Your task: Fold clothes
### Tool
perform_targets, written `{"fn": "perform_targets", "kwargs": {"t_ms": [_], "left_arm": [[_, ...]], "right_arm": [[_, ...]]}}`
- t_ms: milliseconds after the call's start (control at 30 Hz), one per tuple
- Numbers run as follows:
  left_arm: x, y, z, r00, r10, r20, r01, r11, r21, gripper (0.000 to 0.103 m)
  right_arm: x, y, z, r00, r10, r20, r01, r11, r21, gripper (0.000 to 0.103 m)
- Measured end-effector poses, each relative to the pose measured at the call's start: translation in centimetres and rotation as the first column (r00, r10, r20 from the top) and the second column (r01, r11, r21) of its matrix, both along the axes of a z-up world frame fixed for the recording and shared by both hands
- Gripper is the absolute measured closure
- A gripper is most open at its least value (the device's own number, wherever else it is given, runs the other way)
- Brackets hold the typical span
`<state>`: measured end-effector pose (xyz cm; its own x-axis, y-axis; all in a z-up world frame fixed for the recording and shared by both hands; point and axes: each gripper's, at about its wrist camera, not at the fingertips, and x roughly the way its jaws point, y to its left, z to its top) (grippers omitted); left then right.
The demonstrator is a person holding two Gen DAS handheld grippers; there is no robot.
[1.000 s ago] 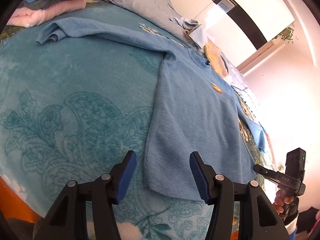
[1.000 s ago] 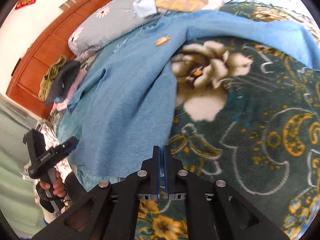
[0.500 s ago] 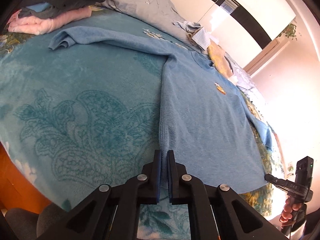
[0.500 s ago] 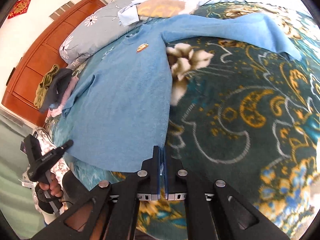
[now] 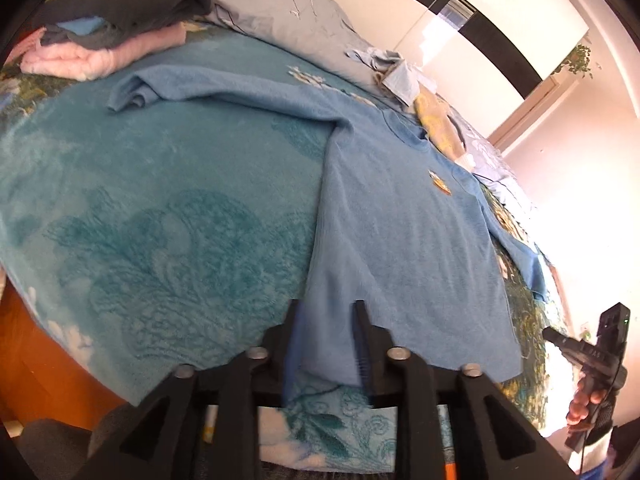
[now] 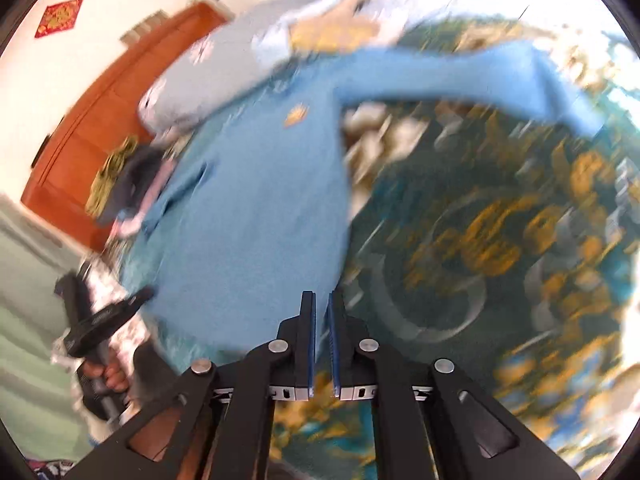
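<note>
A light blue long-sleeved sweater (image 5: 392, 216) lies spread flat on the bed, sleeves out to both sides, a small orange badge on the chest. It also shows, blurred, in the right wrist view (image 6: 256, 200). My left gripper (image 5: 326, 312) is open, its jaws parted over the sweater's bottom left hem corner. My right gripper (image 6: 321, 304) has its jaws slightly apart at the sweater's bottom right hem corner, holding nothing. The right gripper also shows in the left wrist view (image 5: 592, 356), and the left one in the right wrist view (image 6: 100, 320).
A teal patterned blanket (image 5: 160, 208) covers the bed. Folded pink and dark clothes (image 5: 112, 28) are stacked at the far left. A grey pillow (image 5: 288, 16) and loose garments (image 5: 436, 120) lie at the head. An orange wooden headboard (image 6: 100, 120) stands behind.
Both grippers were shut at the hem corners half a second ago. Now the left jaws have opened and the right jaws have parted a little. The right view is blurred by motion.
</note>
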<state>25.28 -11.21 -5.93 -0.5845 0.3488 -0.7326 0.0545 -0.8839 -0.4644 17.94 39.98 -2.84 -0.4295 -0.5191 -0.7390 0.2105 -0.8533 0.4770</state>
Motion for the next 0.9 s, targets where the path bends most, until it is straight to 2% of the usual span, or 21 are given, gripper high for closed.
{"fn": "perform_targets", "kwargs": {"t_ms": [100, 200, 267, 300, 367, 433, 500, 667, 700, 800, 867, 900], "left_arm": [[0.2, -0.8, 1.6, 0.998, 0.052, -0.039, -0.054, 0.997, -0.049, 0.054], [-0.4, -1.3, 3.0, 0.993, 0.088, -0.078, -0.093, 0.994, -0.065, 0.048], [-1.2, -1.6, 3.4, 0.992, 0.09, -0.086, -0.095, 0.994, -0.06, 0.048], [-1.7, -1.6, 3.6, 0.992, 0.091, -0.089, -0.097, 0.994, -0.058, 0.048], [-2.4, -1.8, 4.0, 0.988, 0.118, -0.098, -0.123, 0.991, -0.047, 0.048], [-3.2, -2.0, 4.3, 0.983, 0.152, -0.102, -0.155, 0.988, -0.021, 0.047], [-4.0, -2.2, 4.4, 0.982, 0.163, -0.095, -0.163, 0.987, 0.013, 0.047], [-5.6, -1.4, 4.0, 0.988, 0.141, -0.065, -0.142, 0.99, -0.006, 0.047], [-5.7, -1.2, 3.8, 0.989, 0.137, -0.059, -0.137, 0.99, -0.008, 0.047], [-6.0, -0.9, 3.2, 0.991, 0.13, -0.038, -0.13, 0.991, -0.013, 0.047], [-6.0, -0.9, 2.7, 0.991, 0.129, -0.026, -0.129, 0.992, -0.012, 0.047], [-5.9, -1.0, 2.5, 0.991, 0.13, -0.022, -0.13, 0.991, -0.011, 0.047]], "right_arm": [[-1.2, 5.0, 0.2, 0.982, -0.19, -0.015, 0.189, 0.981, -0.033, 0.098], [-2.4, 10.7, -0.4, 0.912, -0.41, 0.002, 0.409, 0.909, -0.074, 0.095], [-3.6, 13.4, -1.6, 0.865, -0.495, 0.076, 0.501, 0.852, -0.149, 0.085], [-4.2, 14.2, -2.2, 0.854, -0.51, 0.105, 0.521, 0.831, -0.196, 0.078], [-5.2, 15.6, -3.3, 0.835, -0.527, 0.16, 0.55, 0.783, -0.29, 0.077], [-6.0, 16.3, -4.1, 0.816, -0.543, 0.196, 0.576, 0.74, -0.348, 0.071], [-6.8, 16.8, -4.9, 0.798, -0.557, 0.231, 0.6, 0.692, -0.401, 0.07], [-8.4, 17.3, -5.6, 0.752, -0.606, 0.259, 0.65, 0.618, -0.441, 0.07], [-8.6, 17.3, -5.5, 0.746, -0.615, 0.254, 0.656, 0.614, -0.439, 0.071], [-9.0, 17.6, -4.5, 0.746, -0.634, 0.205, 0.649, 0.622, -0.438, 0.097], [-9.2, 17.7, -2.8, 0.743, -0.656, 0.131, 0.649, 0.659, -0.381, 0.099], [-9.2, 17.5, -1.9, 0.744, -0.664, 0.071, 0.648, 0.691, -0.321, 0.1]]}}
